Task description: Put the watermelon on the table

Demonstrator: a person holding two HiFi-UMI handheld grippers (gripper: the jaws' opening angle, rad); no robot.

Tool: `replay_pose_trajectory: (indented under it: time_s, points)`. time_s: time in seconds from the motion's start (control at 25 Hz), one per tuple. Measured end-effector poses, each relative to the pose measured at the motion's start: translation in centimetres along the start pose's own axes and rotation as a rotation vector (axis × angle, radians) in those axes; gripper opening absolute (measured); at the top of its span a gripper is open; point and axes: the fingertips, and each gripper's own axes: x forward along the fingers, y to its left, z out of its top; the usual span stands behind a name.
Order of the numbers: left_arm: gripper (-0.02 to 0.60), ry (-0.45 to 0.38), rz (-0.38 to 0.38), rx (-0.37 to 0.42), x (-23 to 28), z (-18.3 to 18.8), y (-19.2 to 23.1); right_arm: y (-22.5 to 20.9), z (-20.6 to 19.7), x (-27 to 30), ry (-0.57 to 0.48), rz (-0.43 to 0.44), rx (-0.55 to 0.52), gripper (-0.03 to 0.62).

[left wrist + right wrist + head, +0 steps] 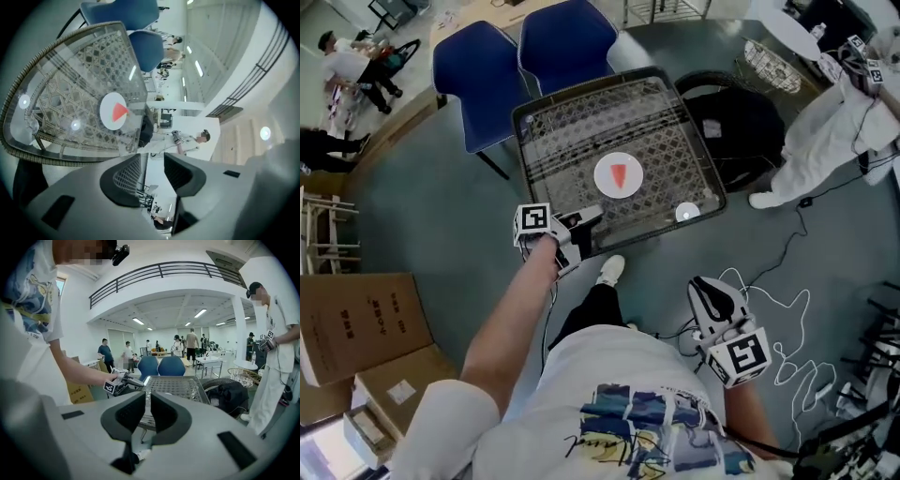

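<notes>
A red watermelon wedge [620, 174] lies on a round white plate [604, 180] in the middle of a glass-topped wicker table [572, 127]. My left gripper [587, 217] hovers at the table's near left edge, jaws apart with nothing between them. In the left gripper view the wedge [119, 111] and plate [107, 121] sit on the table [61, 89] beyond that gripper [152, 158]. My right gripper [706, 287] hangs low at my right side, away from the table, jaws together and empty. The right gripper view shows its jaws [148, 398] facing the table [176, 387] and the left gripper [132, 380].
Two blue chairs [478, 70] [567, 42] stand behind the table. A black bag [741, 131] lies on the floor at its right, beside a person in white [834, 131]. Cardboard boxes [356, 328] sit at the left. White cables [787, 323] trail across the floor at the right.
</notes>
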Motion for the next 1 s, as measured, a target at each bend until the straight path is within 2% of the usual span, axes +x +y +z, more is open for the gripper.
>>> replay_pose_trajectory:
  time_s: [0.16, 0.28, 0.4, 0.52, 0.64, 0.76, 0.88, 0.96, 1.0]
  points:
    - [0.026, -0.163, -0.183, 0.106, -4.3, -2.8, -6.1, 1.7, 0.0, -1.9, -0.03, 0.051, -0.058, 0.038]
    - [0.009, -0.226, -0.269, 0.25, -7.8, -6.5, -10.4, 3.1, -0.5, -3.7, -0.039, 0.08, -0.088, 0.038]
    - [0.009, -0.244, -0.285, 0.404, -11.1, -11.4, -12.1, 4.8, -1.8, -5.5, -0.043, 0.105, -0.101, 0.038]
    - [0.009, -0.265, -0.257, 0.582, -13.6, -15.8, -12.7, 6.3, -3.0, -6.9, -0.039, 0.132, -0.117, 0.038]
    - [0.009, -0.228, -0.164, 0.888, -15.0, -20.3, -15.0, 8.1, -3.2, -8.1, -0.043, 0.165, -0.136, 0.038]
    - [0.009, -0.138, -0.039, 1.161, -15.6, -24.5, -16.6, 9.9, -3.0, -8.7, -0.044, 0.188, -0.16, 0.037]
    - [0.009, 0.001, 0.075, 1.335, -15.7, -27.8, -16.1, 11.7, -2.6, -9.3, -0.053, 0.193, -0.189, 0.037]
    - [0.009, 0.049, 0.085, 1.397, -16.0, -29.0, -16.2, 12.6, -2.2, -9.5, -0.062, 0.179, -0.194, 0.037]
    - [0.009, 0.046, 0.061, 1.398, -16.3, -29.4, -16.7, 13.0, -2.0, -9.4, -0.073, 0.173, -0.195, 0.037]
